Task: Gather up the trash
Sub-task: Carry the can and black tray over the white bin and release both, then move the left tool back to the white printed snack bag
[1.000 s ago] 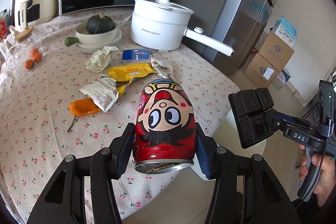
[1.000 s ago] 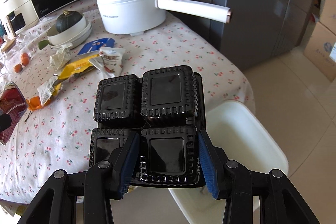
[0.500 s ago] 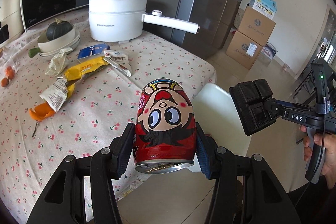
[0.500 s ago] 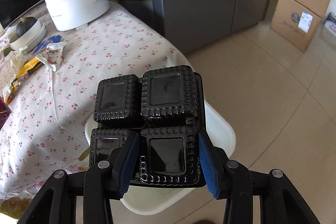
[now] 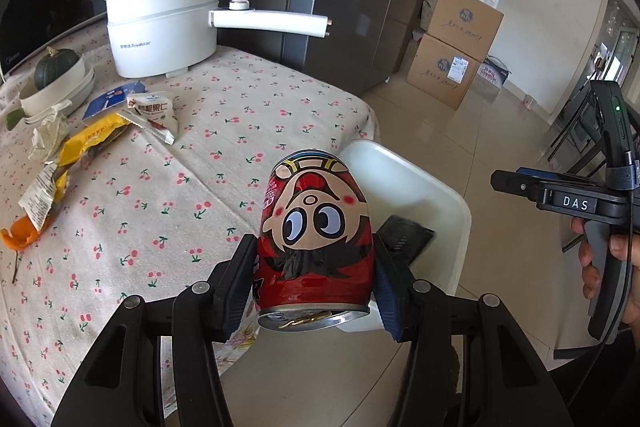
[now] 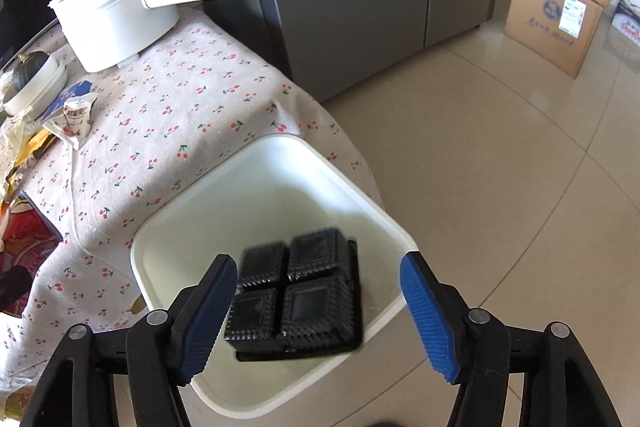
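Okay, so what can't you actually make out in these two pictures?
- Black plastic tray, right wrist view: motion-blurred in the white bin, so whether it has landed is unclear. The right tongs are opening, pads clear of it.
- Bin floor, left wrist view: mostly hidden behind the red can held in the left tongs.
- Wrappers, both views: print too small to read.
- Can's far end, left wrist view: faces away.

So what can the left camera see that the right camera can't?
Only the left view shows the whole red can clamped in the left tool, plus the orange peel. Only the right view shows the black tray blurred, loose inside the white bin, between the opening right tool. Both show the white pot.
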